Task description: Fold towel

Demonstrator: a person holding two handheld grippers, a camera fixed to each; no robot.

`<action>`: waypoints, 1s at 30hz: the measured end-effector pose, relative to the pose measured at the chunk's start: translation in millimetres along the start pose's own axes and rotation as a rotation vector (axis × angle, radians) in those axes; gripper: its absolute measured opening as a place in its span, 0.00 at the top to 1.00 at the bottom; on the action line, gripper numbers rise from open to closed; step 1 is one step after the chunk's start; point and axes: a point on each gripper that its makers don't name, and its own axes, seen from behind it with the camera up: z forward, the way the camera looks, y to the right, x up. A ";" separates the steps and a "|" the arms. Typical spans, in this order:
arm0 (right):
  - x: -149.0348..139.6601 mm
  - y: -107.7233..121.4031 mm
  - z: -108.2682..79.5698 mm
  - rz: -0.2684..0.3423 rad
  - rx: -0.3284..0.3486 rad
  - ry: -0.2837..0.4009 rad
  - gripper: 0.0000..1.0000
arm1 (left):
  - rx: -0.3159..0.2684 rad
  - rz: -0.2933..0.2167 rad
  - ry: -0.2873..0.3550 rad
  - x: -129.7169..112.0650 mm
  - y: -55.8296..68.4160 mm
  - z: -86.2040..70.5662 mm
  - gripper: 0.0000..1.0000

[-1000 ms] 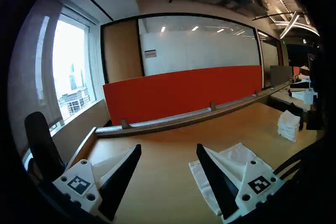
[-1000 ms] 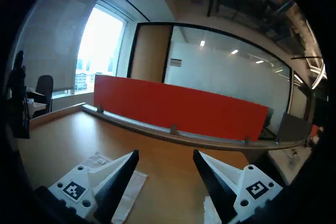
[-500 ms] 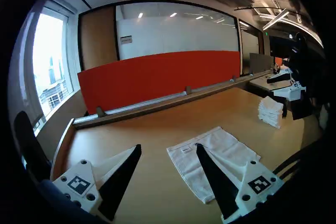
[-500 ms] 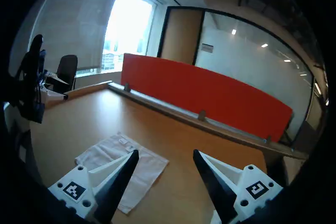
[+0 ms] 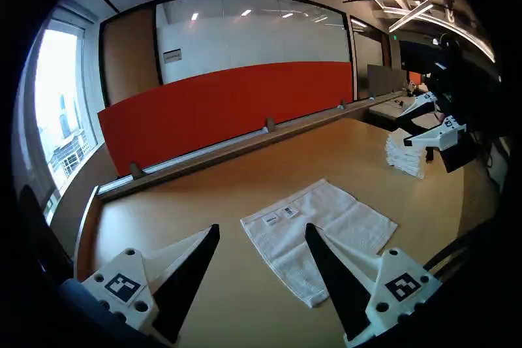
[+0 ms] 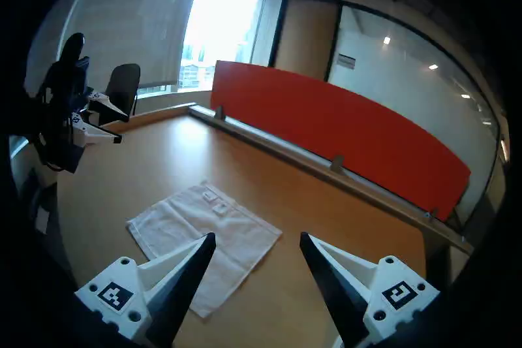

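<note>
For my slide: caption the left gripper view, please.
Open left gripper hovers above a flat white towel on a wooden desk.

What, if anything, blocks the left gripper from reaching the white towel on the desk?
Probably nothing, so yes: the open left gripper faces the towel, lying flat on the desk just ahead.

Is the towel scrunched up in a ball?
No, the towel lies spread out flat on the desk.
</note>
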 end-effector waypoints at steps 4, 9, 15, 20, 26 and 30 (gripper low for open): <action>-13.6 -5.3 6.2 0.004 0.012 -0.019 0.00 | -0.019 0.003 -0.022 -12.9 9.1 5.8 0.03; -28.4 -13.7 14.2 0.002 0.026 -0.034 0.00 | -0.035 0.014 -0.050 -30.9 18.4 13.3 0.02; -47.8 -26.4 24.9 -0.005 0.049 -0.061 0.00 | -0.061 0.027 -0.083 -52.2 30.5 22.6 0.03; -65.0 -34.1 33.7 -0.003 0.059 -0.091 0.00 | -0.079 0.030 -0.113 -69.8 39.6 29.7 0.02; -83.8 -42.8 42.9 0.010 0.075 -0.117 0.00 | -0.103 0.034 -0.151 -91.5 48.6 37.9 0.03; -97.2 -49.3 49.0 0.009 0.084 -0.140 0.00 | -0.116 0.041 -0.173 -104.4 53.2 42.8 0.03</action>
